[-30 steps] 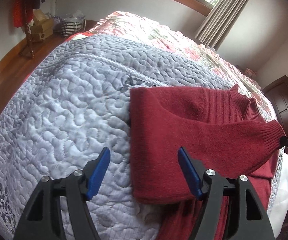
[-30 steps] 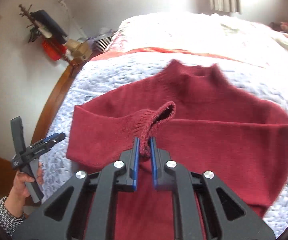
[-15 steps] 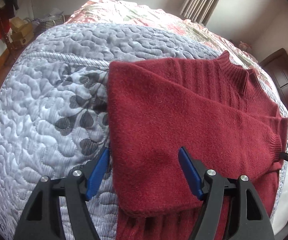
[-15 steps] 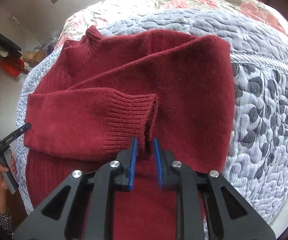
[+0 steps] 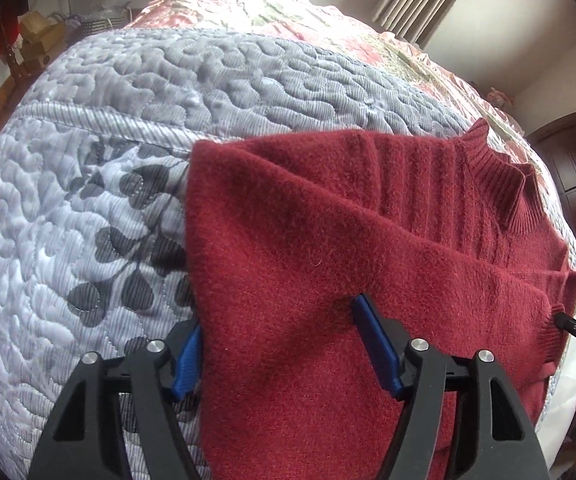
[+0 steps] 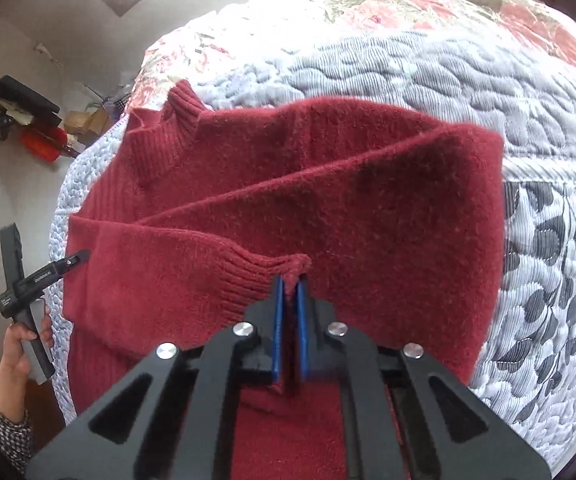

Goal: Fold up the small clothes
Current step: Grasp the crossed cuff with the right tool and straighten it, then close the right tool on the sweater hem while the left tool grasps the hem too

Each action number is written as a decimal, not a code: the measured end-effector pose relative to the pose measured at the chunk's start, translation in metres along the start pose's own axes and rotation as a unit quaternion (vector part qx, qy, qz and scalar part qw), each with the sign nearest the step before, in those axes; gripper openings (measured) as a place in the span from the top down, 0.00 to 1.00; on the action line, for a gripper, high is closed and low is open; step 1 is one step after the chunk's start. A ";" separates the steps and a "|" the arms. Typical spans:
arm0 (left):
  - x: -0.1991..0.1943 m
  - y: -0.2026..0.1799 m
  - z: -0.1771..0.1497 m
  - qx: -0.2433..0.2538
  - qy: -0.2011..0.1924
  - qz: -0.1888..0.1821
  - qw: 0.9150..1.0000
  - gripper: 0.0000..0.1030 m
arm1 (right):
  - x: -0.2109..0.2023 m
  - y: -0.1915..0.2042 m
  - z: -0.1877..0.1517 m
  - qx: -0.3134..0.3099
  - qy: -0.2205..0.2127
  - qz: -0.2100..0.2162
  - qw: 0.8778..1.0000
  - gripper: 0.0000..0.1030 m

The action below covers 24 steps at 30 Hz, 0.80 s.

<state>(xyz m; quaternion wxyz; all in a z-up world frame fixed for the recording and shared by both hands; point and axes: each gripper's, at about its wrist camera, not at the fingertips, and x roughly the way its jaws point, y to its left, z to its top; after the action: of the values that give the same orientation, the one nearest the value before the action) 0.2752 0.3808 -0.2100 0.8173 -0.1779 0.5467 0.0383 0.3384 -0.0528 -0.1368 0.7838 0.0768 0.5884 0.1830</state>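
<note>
Two grippers are at work. On the right gripper [image 6: 290, 292] the blue jaws are pinched tight on the cuff [image 6: 256, 276] of one sleeve. The cuff sits just past the jaws, at about 11 o'clock from them in the right view. On the left gripper [image 5: 278, 344] the jaws are spread wide and grip nothing. One jaw is off the edge of the sweater [image 5: 328, 240], over the quilt [image 5: 88, 160]. The other jaw rests on the red wool.

Further out, the red sweater lies flat on the bed, on the grey quilt. Its neck [image 5: 496, 176] points to about 1 o'clock in the left view.

I think the job is about half done. Both sleeves look folded across the body. The right one has not been let go yet. After that, the body likely needs to be folded over, maybe once or twice, to make a small neat pile.
</note>
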 end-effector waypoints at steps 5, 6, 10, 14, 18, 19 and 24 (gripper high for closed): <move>0.000 -0.009 0.000 0.018 -0.015 0.014 1.000 0.30 | -0.017 -0.014 -0.005 0.012 -0.039 -0.037 0.998 0.95; 0.004 -0.011 0.000 0.028 -0.014 0.022 0.999 0.28 | -0.010 -0.019 -0.006 0.018 -0.030 -0.040 0.999 0.95; 0.014 -0.018 -0.001 0.045 -0.014 0.039 0.998 0.26 | 0.009 -0.032 -0.009 0.039 -0.013 -0.027 0.999 0.93; 0.005 -0.024 0.001 0.054 -0.012 0.042 0.998 0.27 | -0.004 -0.030 -0.010 0.040 -0.015 -0.022 0.999 0.79; -0.012 -0.024 -0.010 0.054 -0.013 0.033 0.998 0.27 | -0.016 -0.028 -0.019 0.021 -0.009 -0.035 0.999 0.78; -0.015 -0.026 -0.014 0.057 -0.014 0.030 0.998 0.27 | -0.016 -0.027 -0.022 0.018 -0.008 -0.037 0.999 0.78; 0.002 -0.031 -0.033 0.090 -0.001 0.058 0.994 0.24 | 0.005 -0.031 -0.032 0.018 0.010 -0.066 0.998 0.86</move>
<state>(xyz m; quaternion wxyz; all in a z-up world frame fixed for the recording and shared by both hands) 0.2547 0.3402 -0.2149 0.8271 -0.0714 0.5563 0.0364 0.3149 -0.0823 -0.1612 0.7866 0.0502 0.6035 0.1207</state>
